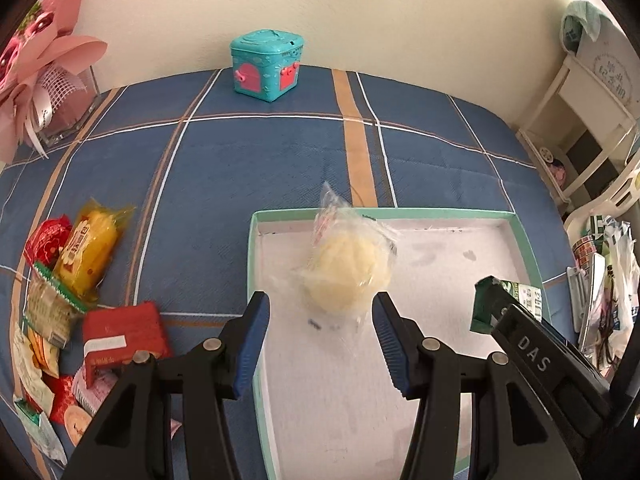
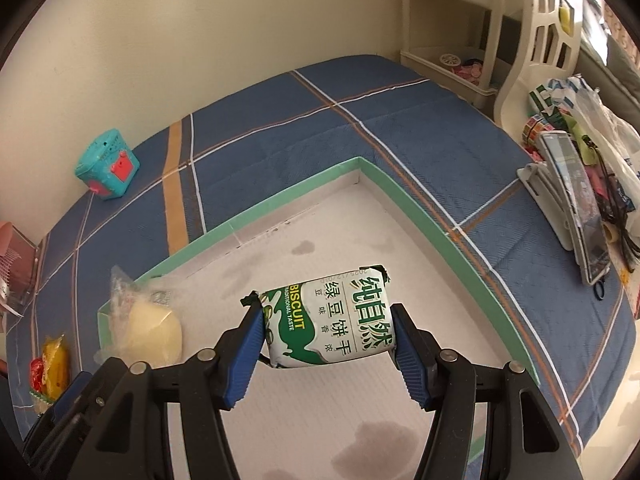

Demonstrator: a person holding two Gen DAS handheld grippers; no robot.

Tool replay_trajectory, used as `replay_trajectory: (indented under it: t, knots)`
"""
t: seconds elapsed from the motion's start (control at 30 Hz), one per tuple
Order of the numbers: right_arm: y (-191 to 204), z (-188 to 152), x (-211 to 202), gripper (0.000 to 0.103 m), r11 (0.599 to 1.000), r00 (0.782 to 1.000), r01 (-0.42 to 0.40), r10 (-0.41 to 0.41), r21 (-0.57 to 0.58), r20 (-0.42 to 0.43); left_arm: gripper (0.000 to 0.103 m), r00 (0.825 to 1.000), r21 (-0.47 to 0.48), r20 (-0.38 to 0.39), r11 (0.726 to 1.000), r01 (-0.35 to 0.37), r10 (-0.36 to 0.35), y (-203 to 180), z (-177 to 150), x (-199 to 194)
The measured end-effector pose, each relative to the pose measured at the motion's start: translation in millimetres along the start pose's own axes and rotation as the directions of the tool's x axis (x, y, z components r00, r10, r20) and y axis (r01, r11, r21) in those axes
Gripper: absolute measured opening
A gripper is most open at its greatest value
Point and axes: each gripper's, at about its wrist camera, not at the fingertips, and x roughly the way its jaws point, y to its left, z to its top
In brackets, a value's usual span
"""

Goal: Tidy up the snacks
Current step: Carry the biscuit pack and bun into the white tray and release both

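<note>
Between the right gripper jaws, low centre: green-and-white biscuit packet, pinched. Between the left gripper jaws, lower centre: clear-wrapped pale bun, apparently clamped. Best lowered onto bare floor of the green-rimmed tray before release, side by side, clear of the rim.

free: tray floor right half | blocked: snack pile left of tray
</note>
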Motion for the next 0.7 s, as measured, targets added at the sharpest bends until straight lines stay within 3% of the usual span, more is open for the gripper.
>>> replay_trajectory:
  t: [0.47, 0.7]
  knots:
    - [11.7, 1.3, 21.6, 0.065, 0.999, 0.997, 0.016, -0.02, -0.046, -0.07, 0.055, 0.999, -0.005, -0.026, 0.999, -0.048, 0.048, 6.5, 6.7, 11.3]
    - [17.2, 5.4, 6.9, 0.077, 0.995, 0.999, 0.019, -0.024, -0.098, -0.042, 0.06, 0.998, -0.021, -0.036, 0.998, -0.052, 0.051, 8.8, 8.6, 3.6]
